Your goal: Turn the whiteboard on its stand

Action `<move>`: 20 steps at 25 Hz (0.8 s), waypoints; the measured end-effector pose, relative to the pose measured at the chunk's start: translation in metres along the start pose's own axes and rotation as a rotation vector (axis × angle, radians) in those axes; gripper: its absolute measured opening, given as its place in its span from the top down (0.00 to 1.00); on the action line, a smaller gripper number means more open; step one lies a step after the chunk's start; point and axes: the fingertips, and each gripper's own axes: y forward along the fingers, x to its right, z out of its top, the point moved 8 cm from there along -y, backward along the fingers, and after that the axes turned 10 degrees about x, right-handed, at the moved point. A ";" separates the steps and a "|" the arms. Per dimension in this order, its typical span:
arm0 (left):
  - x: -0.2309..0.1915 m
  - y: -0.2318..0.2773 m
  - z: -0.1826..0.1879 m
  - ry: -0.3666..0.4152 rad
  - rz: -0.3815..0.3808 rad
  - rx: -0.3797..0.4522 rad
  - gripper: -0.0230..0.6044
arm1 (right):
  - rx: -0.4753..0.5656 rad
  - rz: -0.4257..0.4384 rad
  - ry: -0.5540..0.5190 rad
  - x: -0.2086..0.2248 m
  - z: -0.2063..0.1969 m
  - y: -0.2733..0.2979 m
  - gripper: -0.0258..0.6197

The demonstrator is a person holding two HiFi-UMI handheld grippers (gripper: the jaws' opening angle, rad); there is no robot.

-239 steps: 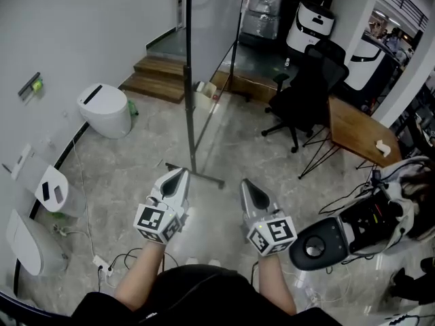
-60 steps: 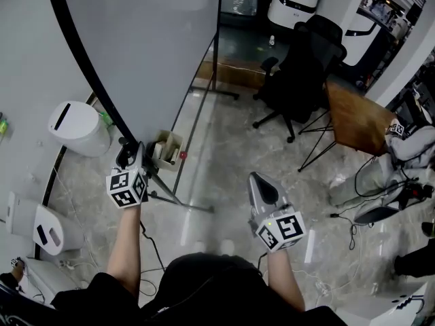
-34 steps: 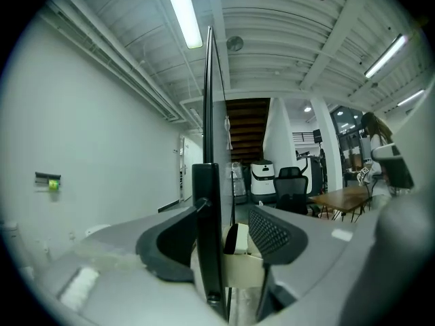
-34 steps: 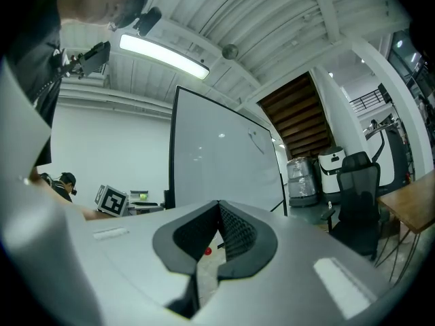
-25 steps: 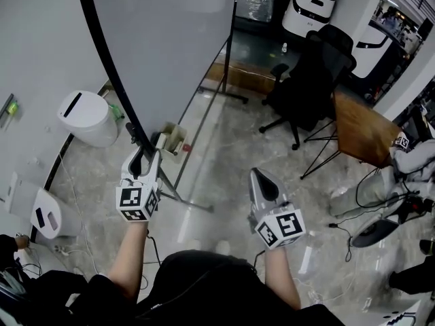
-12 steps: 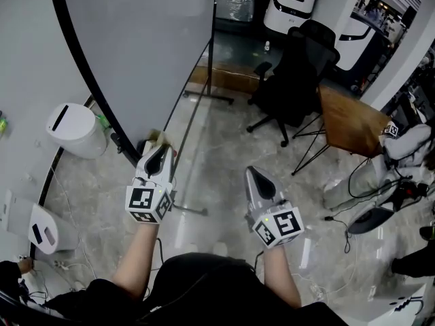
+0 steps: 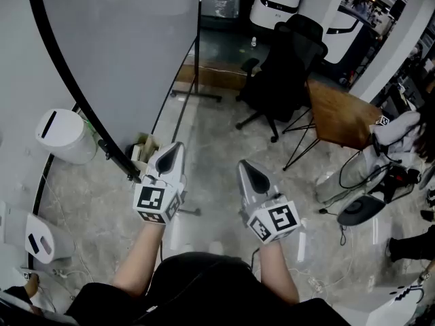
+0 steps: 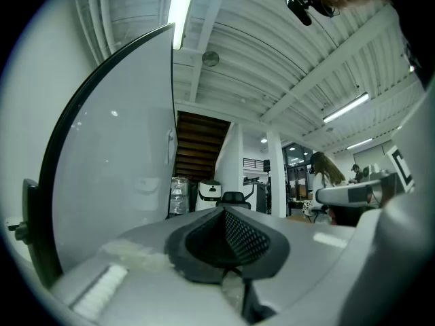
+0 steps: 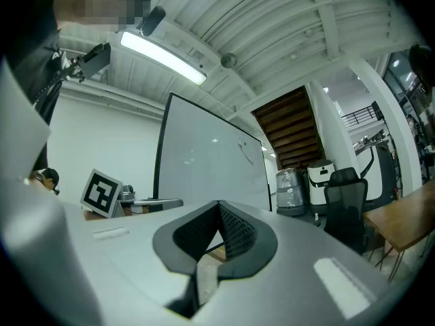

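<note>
**Left fingers:** the fingers (image 8: 239,231) are together with nothing between them, and have just been closing. The left gripper (image 7: 177,148) points level, out over the floor (image 7: 217,141).

**Right fingers:** the right gripper (image 7: 243,166) also has its fingers together and empty, and is held level beside the left gripper but apart from it.

**Whiteboard:** the whiteboard (image 7: 129,46) stands upright on its stand (image 7: 198,60), ahead and to the left of both grippers. The lower end of its black frame (image 7: 119,158) lies just beside the left gripper. Whether they touch cannot be told. In the left gripper view the board is left of the fingers, outside them.

**Surroundings:** a white bin (image 7: 58,134) stands at the left wall. A black office chair (image 7: 279,80) and a wooden tabletop (image 7: 336,117) are well apart to the right.
</note>
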 end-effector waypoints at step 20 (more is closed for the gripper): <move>0.006 0.012 0.005 -0.028 -0.024 -0.011 0.96 | -0.002 0.021 0.004 0.004 -0.006 0.032 0.95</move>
